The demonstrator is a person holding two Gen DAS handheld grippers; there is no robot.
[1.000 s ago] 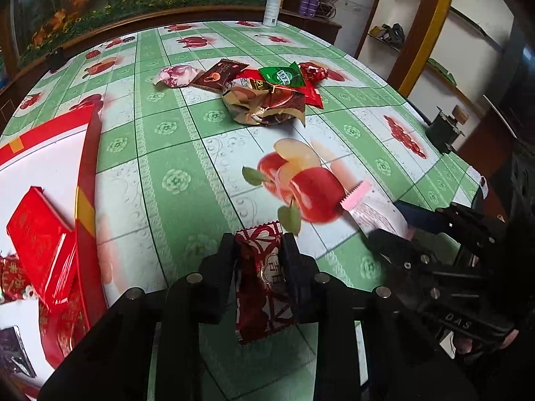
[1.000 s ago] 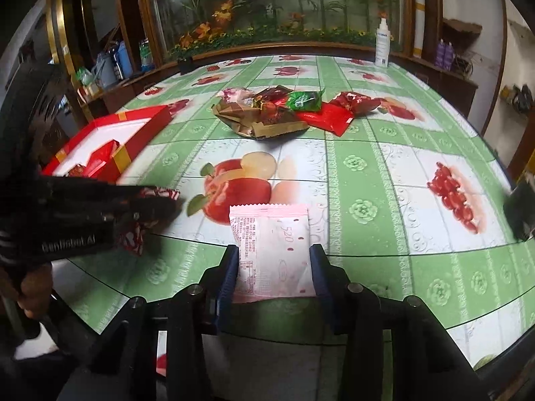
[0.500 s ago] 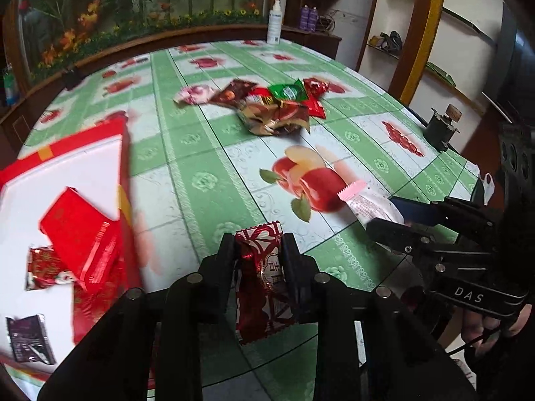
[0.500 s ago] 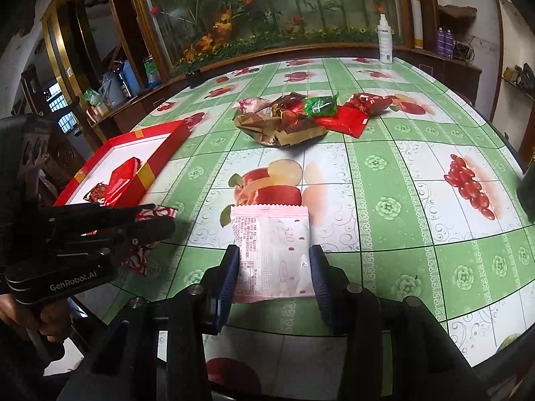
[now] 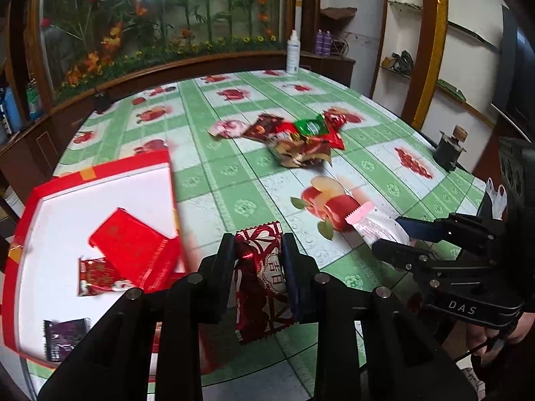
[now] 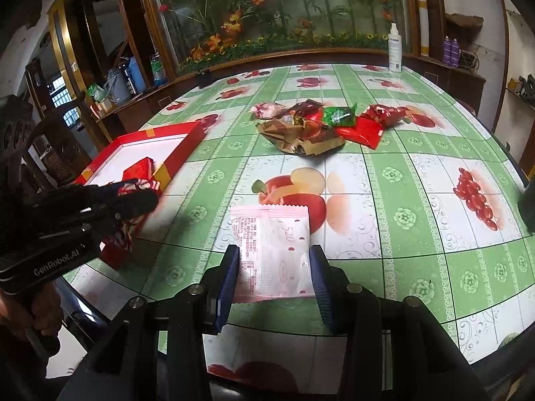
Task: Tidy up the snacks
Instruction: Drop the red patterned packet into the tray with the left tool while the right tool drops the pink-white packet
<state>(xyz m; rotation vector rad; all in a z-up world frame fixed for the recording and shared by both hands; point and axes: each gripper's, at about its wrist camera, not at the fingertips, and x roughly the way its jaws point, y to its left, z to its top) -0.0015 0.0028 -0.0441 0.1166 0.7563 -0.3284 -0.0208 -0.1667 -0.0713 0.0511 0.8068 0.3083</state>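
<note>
A round bench [image 5: 234,180] under a green fruit-print cloth fills both views, with a glass flower display behind. A heap of snacks [image 5: 297,140] lies upper centre; a white spray bottle [image 5: 292,53] stands at the far edge. At left, the red box [image 5: 100,173] holds a red packet [image 5: 133,250] and smaller wrappers. The left tongs [image 5: 259,257] clench a red-and-silver snack [image 5: 264,287]; the right tongs [image 6: 274,267] clench a pink sachet [image 6: 274,250].

I'm in a home's dining room; a round table [image 6: 418,180] wears a green fruit-print cloth; a flower-and-bamboo mural [image 6: 284,10] fills the wall; wooden shelves [image 5: 451,33] and thermos jugs [image 6: 125,78] stand around.
</note>
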